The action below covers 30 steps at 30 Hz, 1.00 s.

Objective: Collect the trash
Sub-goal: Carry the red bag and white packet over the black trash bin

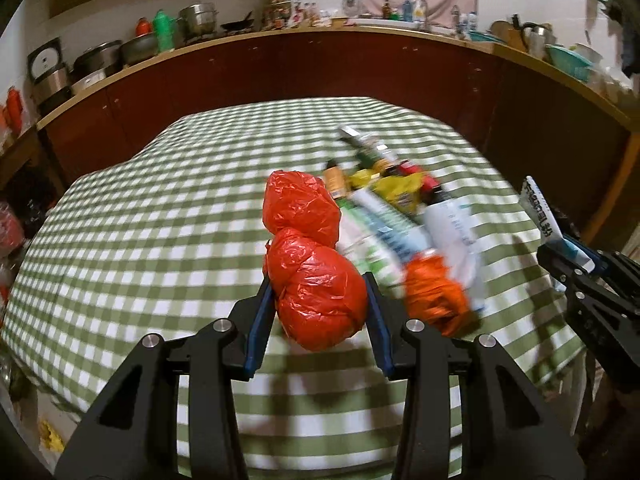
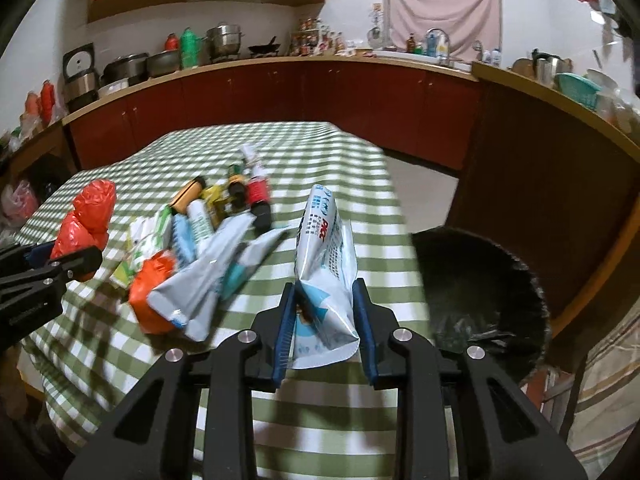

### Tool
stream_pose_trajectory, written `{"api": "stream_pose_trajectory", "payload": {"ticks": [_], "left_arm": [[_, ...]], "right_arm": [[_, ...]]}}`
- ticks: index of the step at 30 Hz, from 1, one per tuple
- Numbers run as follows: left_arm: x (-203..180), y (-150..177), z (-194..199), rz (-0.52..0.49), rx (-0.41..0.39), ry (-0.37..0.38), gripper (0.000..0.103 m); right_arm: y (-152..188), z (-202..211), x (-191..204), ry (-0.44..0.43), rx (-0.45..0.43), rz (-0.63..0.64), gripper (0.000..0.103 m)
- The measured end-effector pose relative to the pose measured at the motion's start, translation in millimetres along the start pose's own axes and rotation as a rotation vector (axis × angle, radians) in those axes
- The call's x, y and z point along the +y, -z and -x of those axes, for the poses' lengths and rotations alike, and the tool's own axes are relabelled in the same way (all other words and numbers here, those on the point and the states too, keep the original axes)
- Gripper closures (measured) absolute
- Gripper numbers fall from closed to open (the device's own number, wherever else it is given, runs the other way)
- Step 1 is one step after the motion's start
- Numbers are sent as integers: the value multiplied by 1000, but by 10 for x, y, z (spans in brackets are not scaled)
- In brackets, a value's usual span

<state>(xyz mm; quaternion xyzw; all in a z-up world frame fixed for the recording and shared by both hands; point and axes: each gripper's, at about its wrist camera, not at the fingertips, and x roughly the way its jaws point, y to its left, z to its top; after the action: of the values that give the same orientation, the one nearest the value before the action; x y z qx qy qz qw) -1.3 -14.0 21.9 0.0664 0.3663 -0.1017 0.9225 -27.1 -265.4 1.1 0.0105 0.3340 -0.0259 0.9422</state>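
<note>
So the left gripper has its blue-padded jaws pinched on a knotted red plastic bag, dead center of the left wrist view, held just above the green checked tablecloth. You can spot the same bag on the far left of the right wrist view too.

The right gripper is clamped on a white and blue pouch that stands up between its fingers, lower middle of the right wrist view. In the left wrist view it pokes in from the right edge.

The rest of the trash pile sits on the cloth between the two grippers: an orange bag, a couple of gray tubes, small bottles and yellow wrappers, all a bit blurry. A black-lined bin sits at the table's right edge, right side of the right wrist view. Kitchen counter with pots runs across the top.
</note>
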Motion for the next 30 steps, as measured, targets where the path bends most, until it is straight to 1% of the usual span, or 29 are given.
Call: {"api": "stream_pose_trajectory", "payload": {"ticks": [6, 11, 17, 24, 30], "left_arm": [[-454, -158, 8, -69, -27, 72, 62], [-857, -248, -103, -115, -14, 130, 62], [-1335, -336, -257, -172, -11, 171, 62], [-1867, -391, -507, -229, 8, 190, 62], [-2168, -406, -689, -261, 36, 190, 62]], "right_arm": [[-23, 42, -377, 78, -13, -39, 74], [-15, 38, -687, 135, -12, -71, 74], [28, 22, -1068, 185, -8, -115, 74], [96, -70, -1378, 208, 15, -153, 74], [123, -198, -1586, 199, 29, -186, 74]]}}
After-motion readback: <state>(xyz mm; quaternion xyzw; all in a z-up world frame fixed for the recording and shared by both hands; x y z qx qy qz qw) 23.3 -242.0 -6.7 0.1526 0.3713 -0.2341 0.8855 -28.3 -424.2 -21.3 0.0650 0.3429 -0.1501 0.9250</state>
